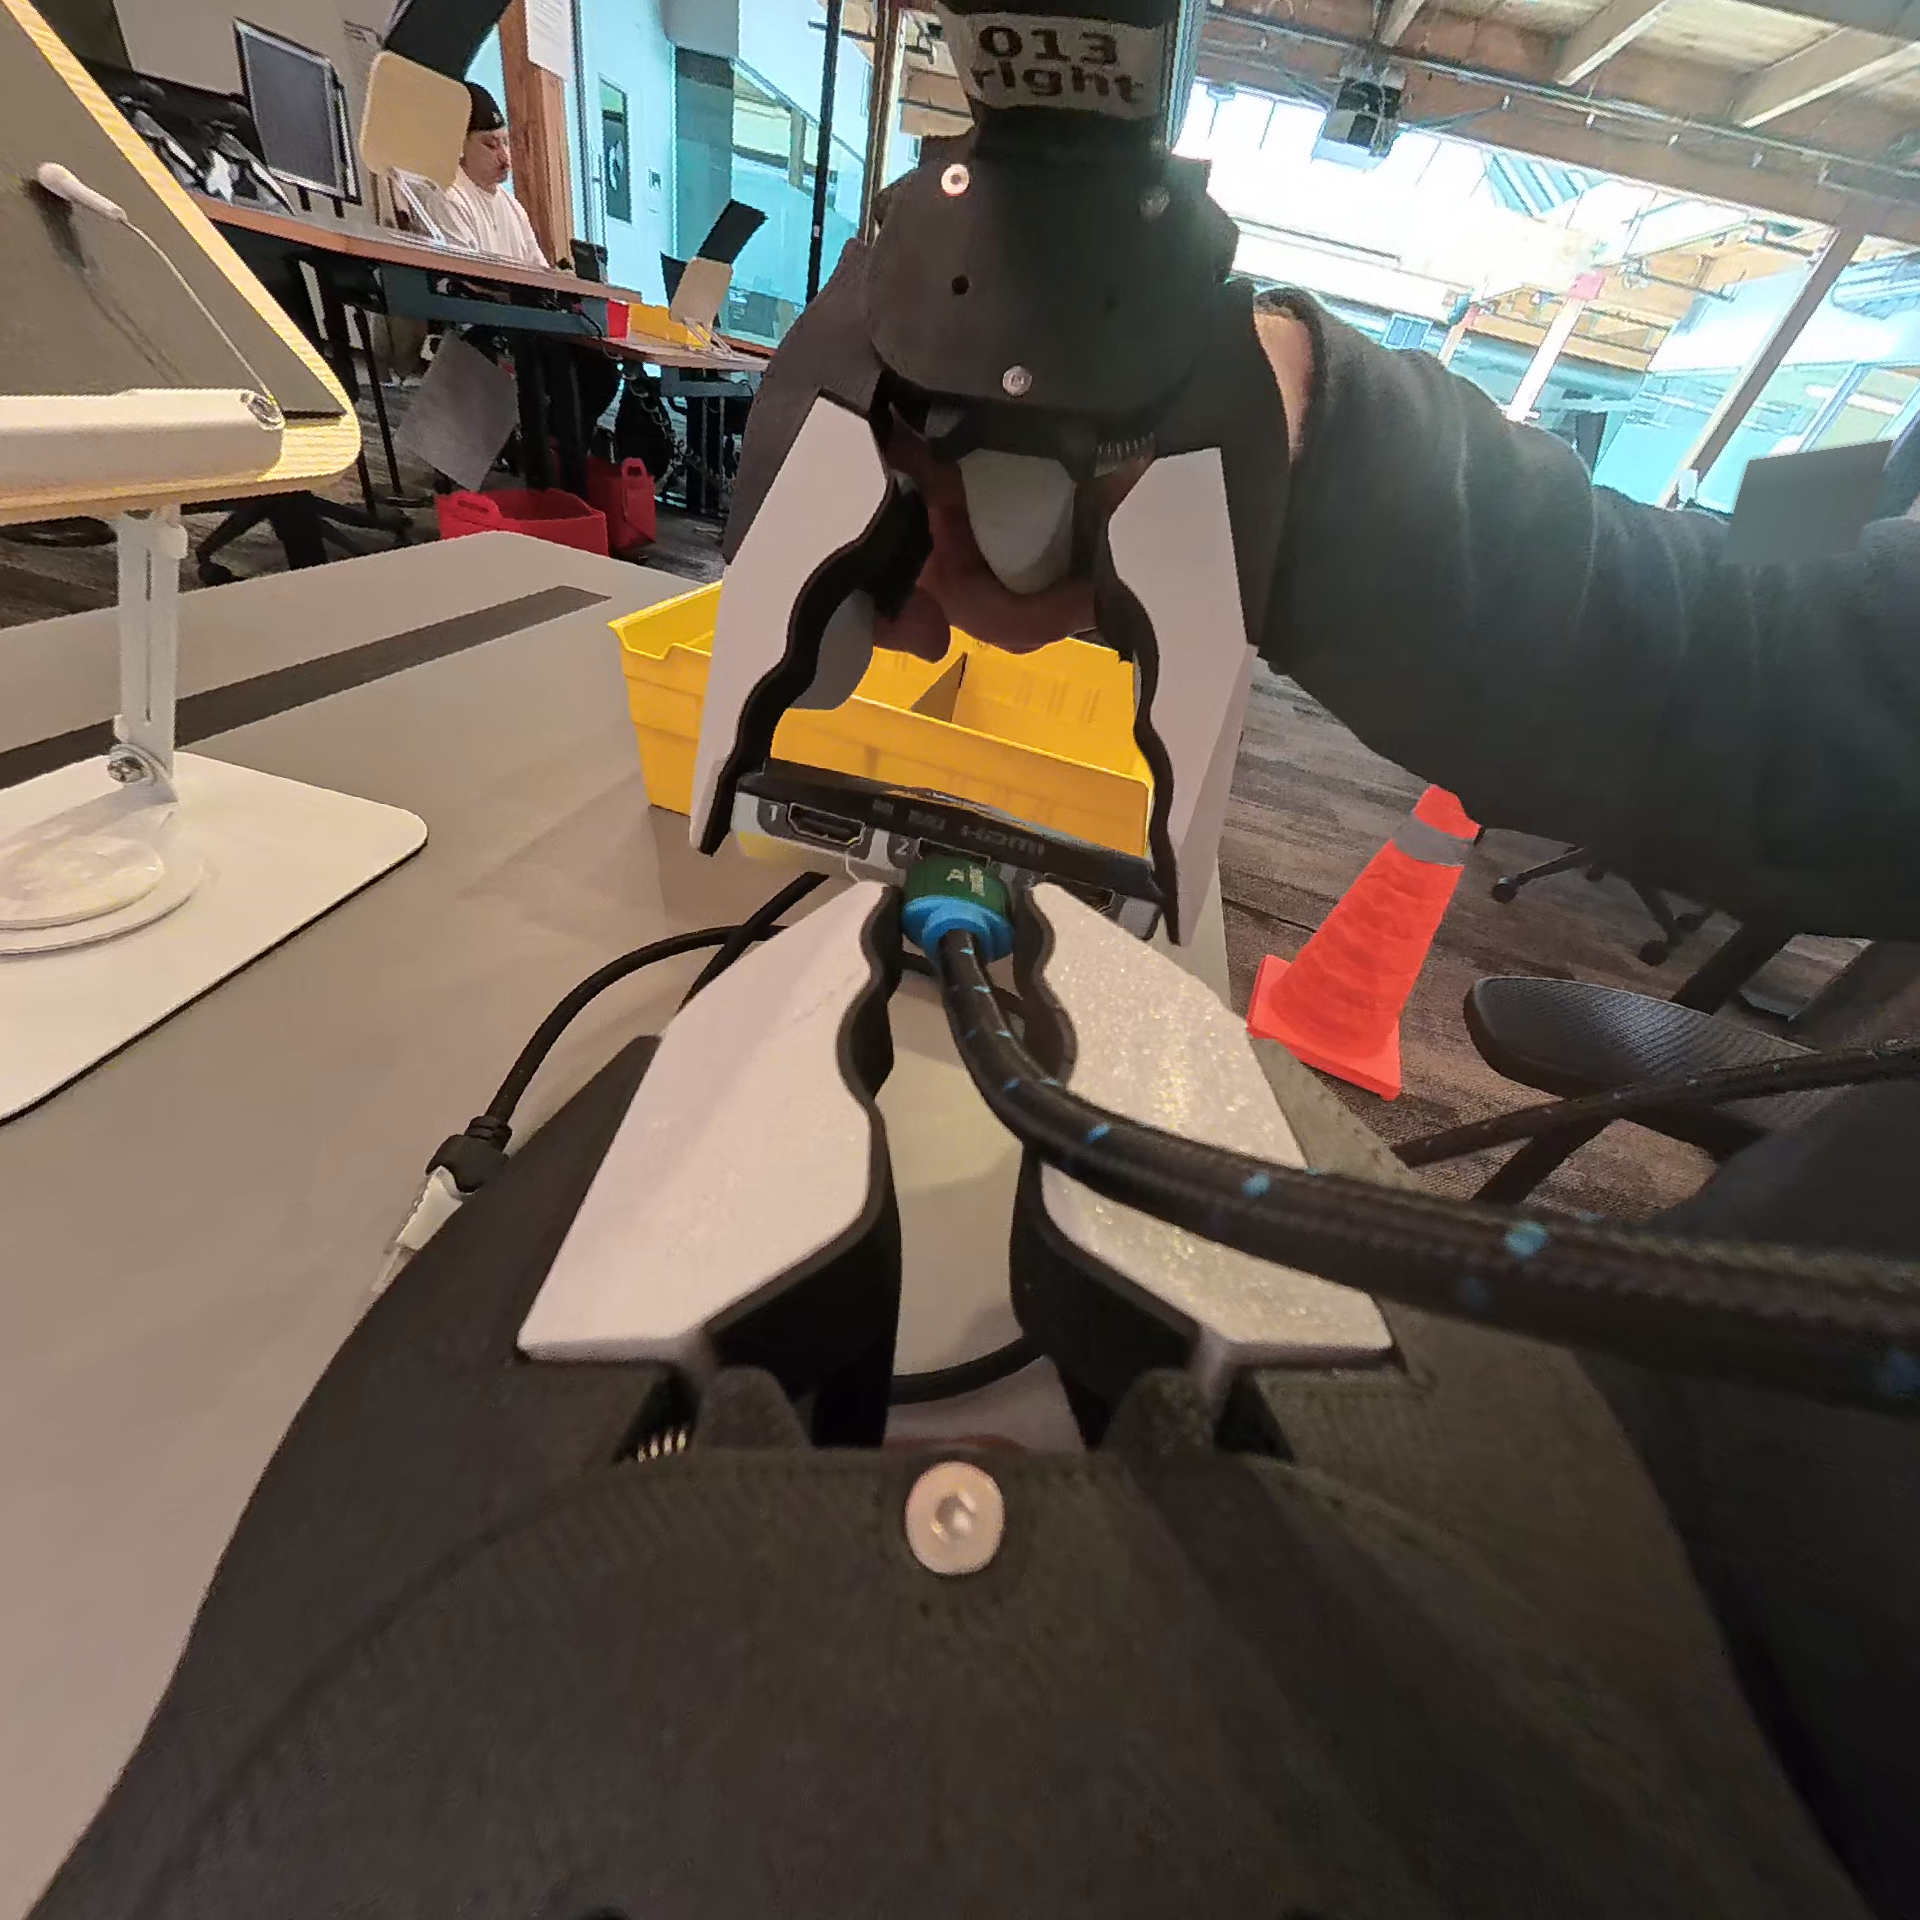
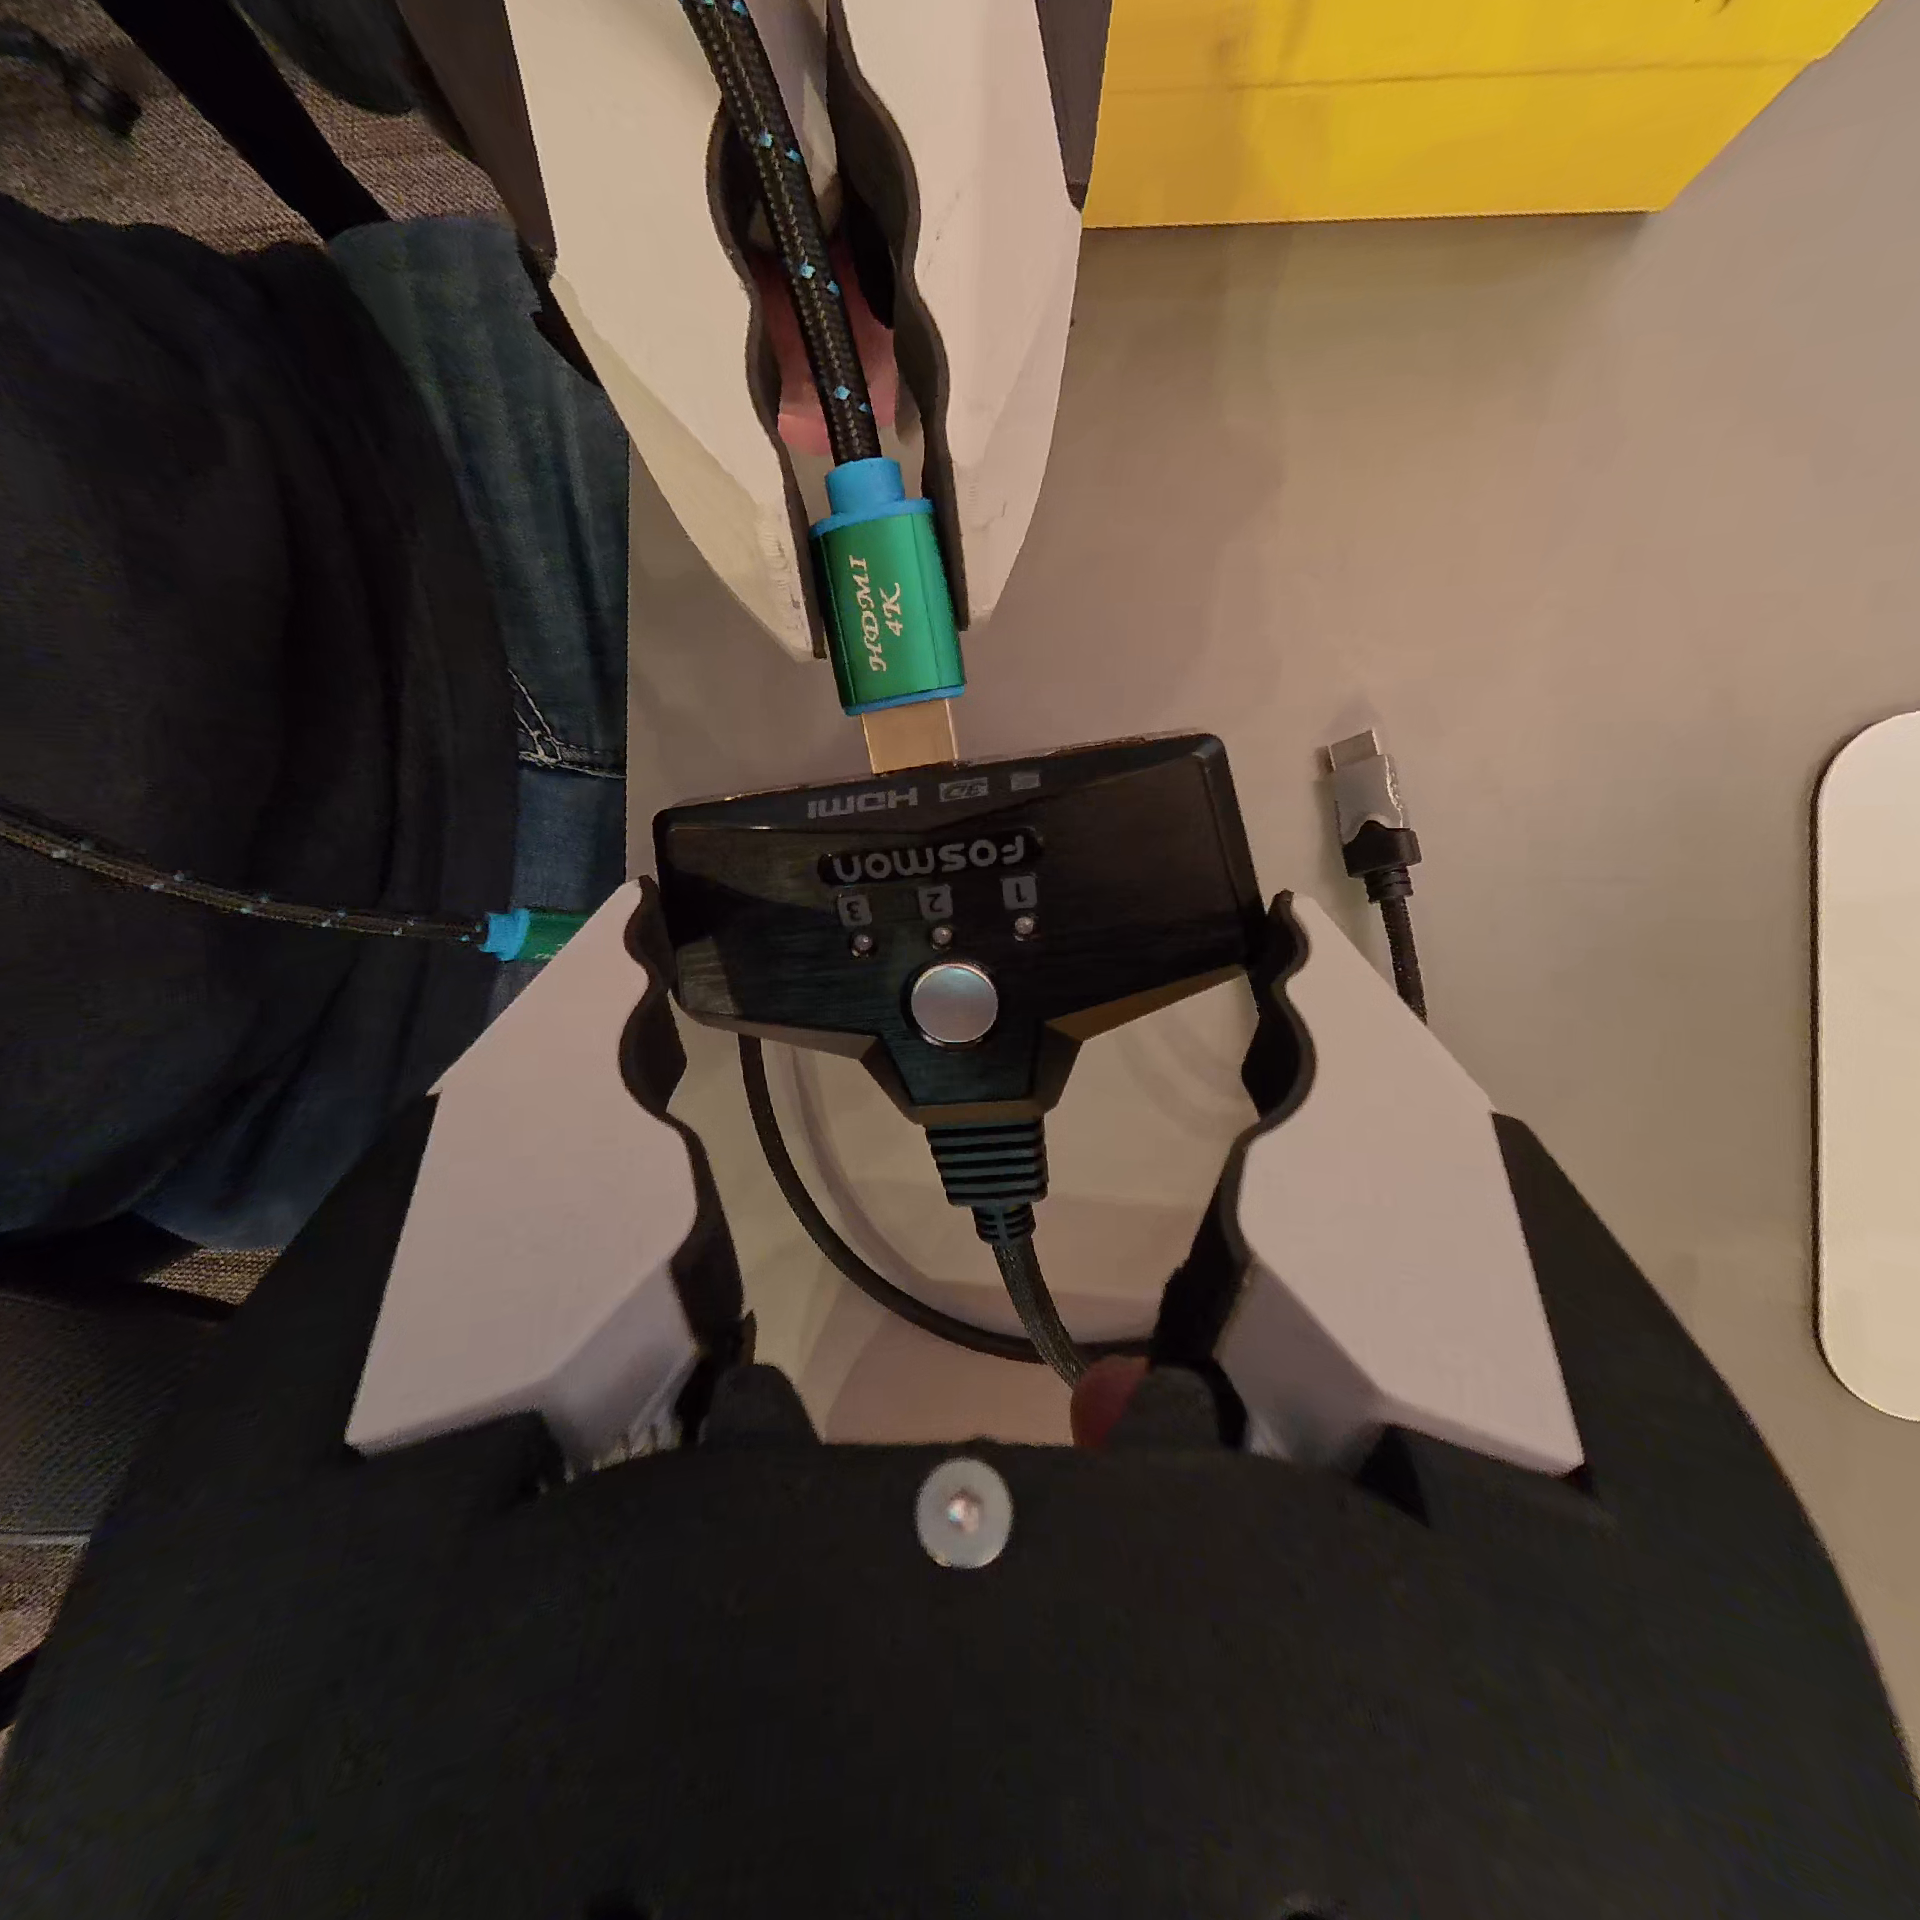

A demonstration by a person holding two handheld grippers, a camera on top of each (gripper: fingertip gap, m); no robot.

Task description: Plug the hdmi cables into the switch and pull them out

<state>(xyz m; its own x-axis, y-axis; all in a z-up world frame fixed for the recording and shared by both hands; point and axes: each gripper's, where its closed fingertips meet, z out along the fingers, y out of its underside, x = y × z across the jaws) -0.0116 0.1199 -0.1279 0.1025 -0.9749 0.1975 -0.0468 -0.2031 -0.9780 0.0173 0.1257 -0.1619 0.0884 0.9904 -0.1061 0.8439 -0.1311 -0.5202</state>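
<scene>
My right gripper [image 2: 961, 904] is shut on the sides of the black HDMI switch [image 2: 1143, 883] and holds it above the grey table [image 2: 1455, 520]. My left gripper [image 1: 951, 914] is shut on a green HDMI plug [image 1: 951, 883] with a blue collar and a black braided cable [image 1: 1247, 1174]. The plug [image 2: 888, 613] points into the switch's middle port, and part of its gold tip still shows. In the left wrist view the switch [image 1: 997, 836] faces me between the right gripper's [image 1: 945, 862] fingers, with the left port empty. The left gripper [image 2: 888, 623] comes in from the top of the right wrist view.
A second green plug [image 2: 520, 933] hangs at the left over a person's lap. A grey plug on a black cable [image 2: 1371, 810] lies on the table to the right of the switch. A yellow bin [image 1: 1039, 748] stands behind it. A white stand [image 1: 208, 852] is at the left and an orange cone [image 1: 1361, 956] is on the floor. The grippers' ends are close to 5 cm from one another.
</scene>
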